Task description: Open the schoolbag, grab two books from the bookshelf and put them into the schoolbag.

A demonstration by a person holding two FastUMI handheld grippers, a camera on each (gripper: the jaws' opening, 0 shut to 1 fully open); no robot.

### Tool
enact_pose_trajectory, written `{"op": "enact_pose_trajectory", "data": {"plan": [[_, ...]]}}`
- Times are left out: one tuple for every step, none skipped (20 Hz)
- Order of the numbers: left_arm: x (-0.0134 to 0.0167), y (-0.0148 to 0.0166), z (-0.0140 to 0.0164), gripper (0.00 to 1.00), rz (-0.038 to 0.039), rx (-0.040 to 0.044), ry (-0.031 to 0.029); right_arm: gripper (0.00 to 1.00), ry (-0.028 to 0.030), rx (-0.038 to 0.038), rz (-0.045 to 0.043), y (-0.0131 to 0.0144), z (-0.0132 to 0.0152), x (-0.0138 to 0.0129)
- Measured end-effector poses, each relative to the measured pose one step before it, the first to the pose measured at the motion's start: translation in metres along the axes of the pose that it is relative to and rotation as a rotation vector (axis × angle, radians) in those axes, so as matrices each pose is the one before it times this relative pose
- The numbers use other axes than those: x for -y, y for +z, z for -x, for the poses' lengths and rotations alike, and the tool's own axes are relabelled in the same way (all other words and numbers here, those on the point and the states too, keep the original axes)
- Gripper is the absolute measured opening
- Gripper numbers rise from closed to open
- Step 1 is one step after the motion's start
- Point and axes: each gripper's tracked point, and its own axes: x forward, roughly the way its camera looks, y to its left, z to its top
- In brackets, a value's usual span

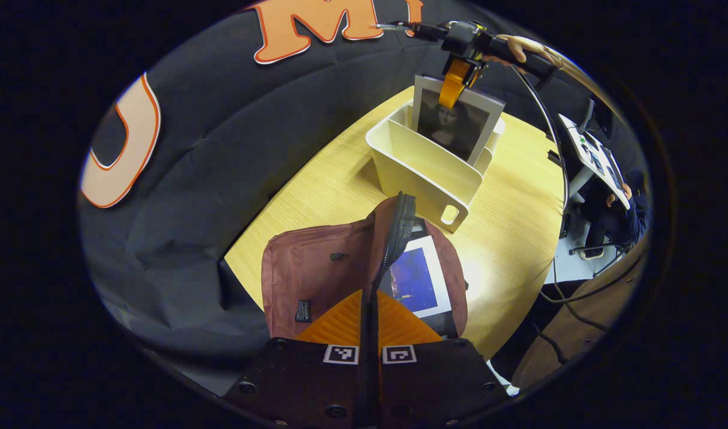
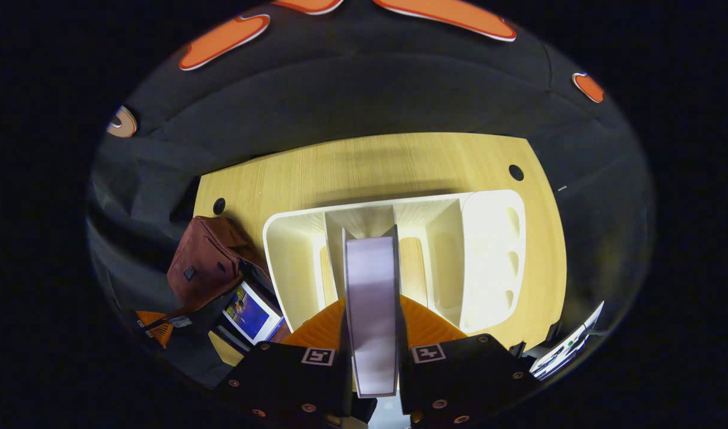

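My left gripper [image 1: 370,304] is shut on the raised flap edge [image 1: 394,232] of the maroon schoolbag [image 1: 316,274], holding it open. A blue-covered book [image 1: 420,280] lies inside the bag. Farther off, the right gripper [image 1: 456,83] pinches the top of a portrait-covered book [image 1: 459,125] standing in the white bookshelf [image 1: 423,170]. In the right gripper view, my right gripper [image 2: 373,313] is shut on that book's edge [image 2: 370,268], above the middle slot of the bookshelf [image 2: 489,250]. The schoolbag [image 2: 206,268], the blue book [image 2: 251,313] and the left gripper [image 2: 155,328] sit at lower left.
The wooden table [image 1: 519,196] has bare surface to the right of the bookshelf and cable holes [image 2: 516,173] near its far edge. Cables [image 1: 557,149] hang by the table's right side. A person sits at a desk [image 1: 602,161] beyond it.
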Motion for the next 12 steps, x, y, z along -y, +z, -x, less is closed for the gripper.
{"op": "enact_pose_trajectory", "data": {"plan": [[0.00005,-0.00165,0.00111,0.00,0.00047,0.00028,-0.00280,0.32,0.00584,0.01326,0.00572,-0.00098,0.01369,0.00025],[-0.00092,-0.00083,0.00073,0.01,0.00244,0.00041,-0.00100,0.32,0.01269,0.01879,-0.00340,-0.00012,0.01655,-0.00130],[-0.00108,-0.00054,-0.00025,0.00,0.00201,0.00015,0.00020,0.32,0.01595,0.02105,-0.00305,-0.00036,0.01497,-0.00280],[-0.00264,-0.00108,0.00109,0.01,0.00192,0.00000,0.00300,0.32,0.01416,0.02793,-0.00658,0.00096,0.01768,-0.00201],[-0.00133,0.00012,0.00176,0.01,0.00081,0.00065,0.00101,0.32,0.00494,0.02866,-0.00623,-0.00037,0.01672,0.00107],[-0.00110,0.00049,0.00043,0.01,0.00254,0.00230,-0.00113,0.32,-0.00047,0.02278,0.00333,-0.00212,0.01747,0.00155],[-0.00099,0.00129,0.00119,0.00,0.00365,0.00488,0.00207,0.32,0.00592,0.02310,0.00508,-0.00298,0.01842,0.00170],[-0.00366,0.00151,-0.00105,0.01,0.00508,0.00707,0.01184,0.32,0.01918,0.02223,-0.00359,-0.00405,0.01642,-0.00306],[-0.00231,-0.00325,-0.00025,0.01,0.00699,-0.00408,0.00570,0.32,0.03107,0.02242,-0.01151,-0.00578,0.01687,-0.00400],[-0.00083,-0.00085,-0.00075,0.01,0.00980,0.00230,0.00308,0.32,0.03752,0.01891,-0.00363,-0.00471,0.01261,-0.00853],[0.00048,-0.00101,-0.00094,0.01,0.00882,0.00033,-0.00043,0.32,0.03883,0.02365,-0.00971,-0.00564,0.01166,-0.00684],[0.00025,-0.00011,0.00020,0.01,0.00482,0.00355,0.00035,0.32,0.04167,0.02026,-0.00898,-0.00603,0.00875,-0.00913]]}}
